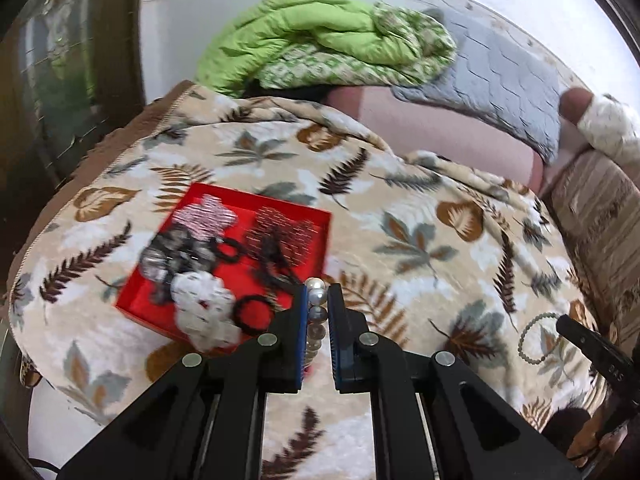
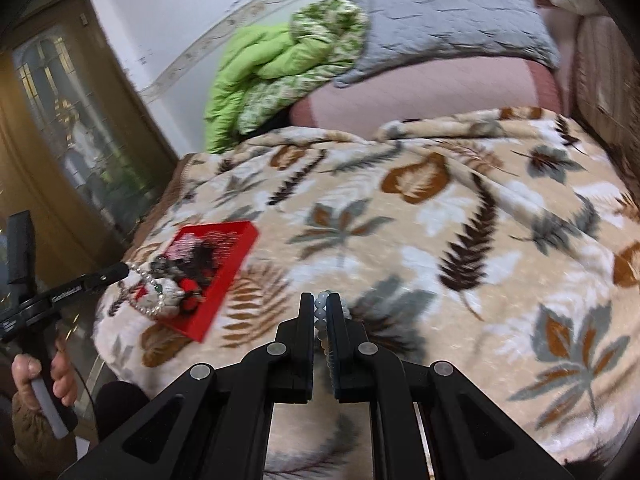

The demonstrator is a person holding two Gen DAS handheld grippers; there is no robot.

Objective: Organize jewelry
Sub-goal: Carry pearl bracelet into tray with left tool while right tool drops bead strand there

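Carrying is the step in hand: the left gripper has its fingers clenched on a pearl strand, held above the near corner of the red box on the bed's leaf-print blanket. The right gripper pinches a pale bead bracelet over bare blanket. Next, probably, each piece goes into the box; hair ties and fabric flowers already crowd it.

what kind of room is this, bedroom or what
Most likely a bedroom or living room at home: a leaf-print fleece blanket is spread over a bed or sofa, a bunched green quilt and a grey quilted pillow lie behind it, and a glazed wooden door stands at the left.
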